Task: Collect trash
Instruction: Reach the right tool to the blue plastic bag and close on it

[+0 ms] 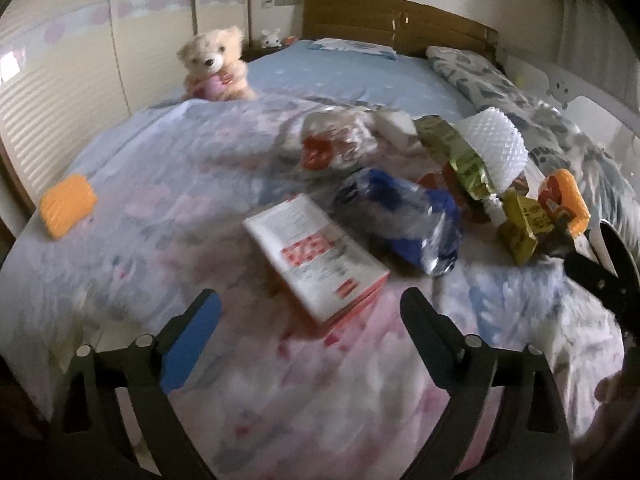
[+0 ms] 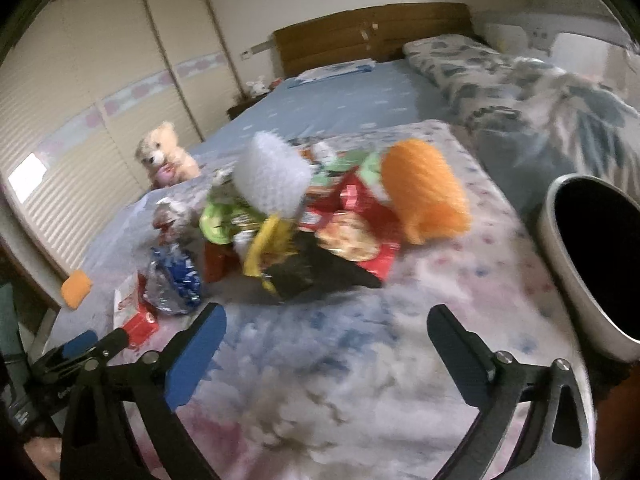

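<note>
The left tool (image 1: 310, 312) is hovering over the bed (image 1: 160, 184) with its jaws standing wide apart and nothing between them. Just beyond its fingers a white and red box (image 1: 316, 256) is lying flat on the flowered cover. Next to the box a crumpled blue and silver wrapper (image 1: 404, 220) is resting, and past it a heap of trash is spreading: a green packet (image 1: 466, 160), a white foam net (image 1: 498, 142) and a yellow carton (image 1: 520, 224).

The right tool (image 2: 326, 328) is also gaping with nothing held, pointing at the same heap, where an orange foam net (image 2: 426, 196) is sitting on a red snack bag (image 2: 360, 236). A grey bin (image 2: 560, 248) is standing at the right. A teddy bear (image 1: 216, 66) is sitting well apart from the trash.
</note>
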`<state>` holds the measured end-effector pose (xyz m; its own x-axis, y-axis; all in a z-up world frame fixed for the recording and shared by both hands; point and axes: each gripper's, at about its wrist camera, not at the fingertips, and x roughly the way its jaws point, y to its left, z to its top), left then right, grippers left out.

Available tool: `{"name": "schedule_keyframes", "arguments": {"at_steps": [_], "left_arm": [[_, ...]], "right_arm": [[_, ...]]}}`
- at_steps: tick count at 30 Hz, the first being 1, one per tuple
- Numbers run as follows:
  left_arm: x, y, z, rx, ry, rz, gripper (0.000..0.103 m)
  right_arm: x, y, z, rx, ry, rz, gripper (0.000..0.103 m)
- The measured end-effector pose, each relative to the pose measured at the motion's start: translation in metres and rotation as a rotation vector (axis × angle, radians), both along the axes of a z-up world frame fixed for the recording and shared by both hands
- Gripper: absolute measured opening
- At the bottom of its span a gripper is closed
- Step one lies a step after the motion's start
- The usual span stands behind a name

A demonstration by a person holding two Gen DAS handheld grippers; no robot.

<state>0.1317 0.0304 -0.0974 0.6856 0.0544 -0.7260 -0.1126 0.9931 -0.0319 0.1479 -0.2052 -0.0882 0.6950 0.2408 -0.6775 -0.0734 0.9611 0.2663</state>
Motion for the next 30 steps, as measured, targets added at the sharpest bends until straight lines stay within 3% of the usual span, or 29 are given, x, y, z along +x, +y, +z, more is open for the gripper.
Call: {"name": "schedule_keyframes", "arguments": {"at_steps": [3,5,8,9,10,16,21,22,24,25,29,30], "left_arm": [[0.021,-0.005,-0.005,0.041,0.029,0.029,0.094],[0.030,-0.001,-0.010,0.038,0.062,0.054,0.094],[0.030,0.010,-0.011,-0.004,0.070,0.046,0.074],[0.029,0.012,-0.012,-0.003,0.075,0.037,0.061],[0.028,0.015,-0.013,-0.007,0.080,0.027,0.058],[0.003,0.047,-0.010,-0.098,0.063,-0.045,0.058],[-0.005,0.065,-0.013,-0.095,0.062,-0.026,0.059],[-0.005,0.067,-0.014,-0.096,0.066,-0.019,0.061],[-0.005,0.069,-0.014,-0.085,0.062,0.003,0.077],[-0.005,0.069,-0.013,-0.075,0.055,0.015,0.078],[-0.005,0.068,-0.015,-0.039,0.043,0.028,0.077],[-0.005,0.068,-0.016,-0.038,0.043,0.029,0.066]], "right_arm": [[0.009,0.012,-0.002,0.012,0.018,0.043,0.088],[0.013,0.016,-0.003,0.023,0.026,0.054,0.087],[0.015,0.018,-0.004,0.028,0.035,0.057,0.087],[0.016,0.019,-0.004,0.030,0.038,0.060,0.087],[0.017,0.020,-0.004,0.033,0.041,0.064,0.086],[0.024,0.045,-0.006,0.051,0.055,0.141,0.084],[0.037,0.081,-0.010,0.050,0.069,0.250,0.085],[0.042,0.090,-0.011,0.041,0.075,0.276,0.085],[0.050,0.107,-0.013,0.020,0.080,0.310,0.085],[0.054,0.112,-0.013,0.011,0.082,0.321,0.085],[0.070,0.132,-0.017,-0.036,0.088,0.355,0.084],[0.073,0.135,-0.019,-0.041,0.096,0.361,0.081]]}}
